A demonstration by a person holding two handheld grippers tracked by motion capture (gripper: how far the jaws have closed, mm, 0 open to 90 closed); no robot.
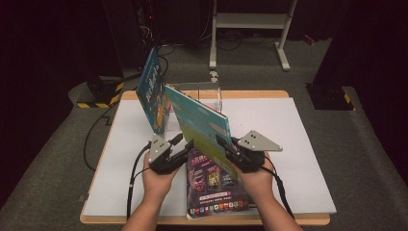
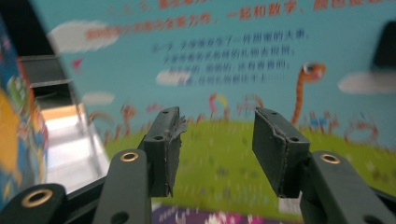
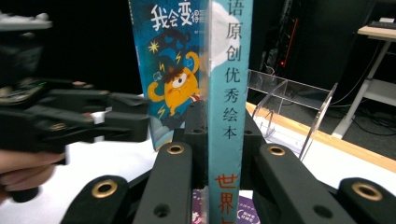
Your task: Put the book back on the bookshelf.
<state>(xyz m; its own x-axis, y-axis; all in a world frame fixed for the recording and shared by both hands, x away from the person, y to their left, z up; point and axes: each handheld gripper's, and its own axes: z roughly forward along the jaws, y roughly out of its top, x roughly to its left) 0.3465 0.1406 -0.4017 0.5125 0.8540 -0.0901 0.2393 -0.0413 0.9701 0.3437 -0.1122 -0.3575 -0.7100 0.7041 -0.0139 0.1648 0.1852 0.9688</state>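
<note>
We see a wooden table (image 1: 207,95) topped by a white mat (image 1: 269,144) that leaves only a thin wooden border showing. Taking the clear acrylic book stand (image 1: 202,94) at the mat's far edge as our landmark, a book with an orange monster on its blue cover (image 1: 153,91) stands upright just to its left, leaning a little. Well in front of the stand, at the mat's near edge, a purple book (image 1: 215,190) lies flat, its lower end reaching the wooden border.
</note>
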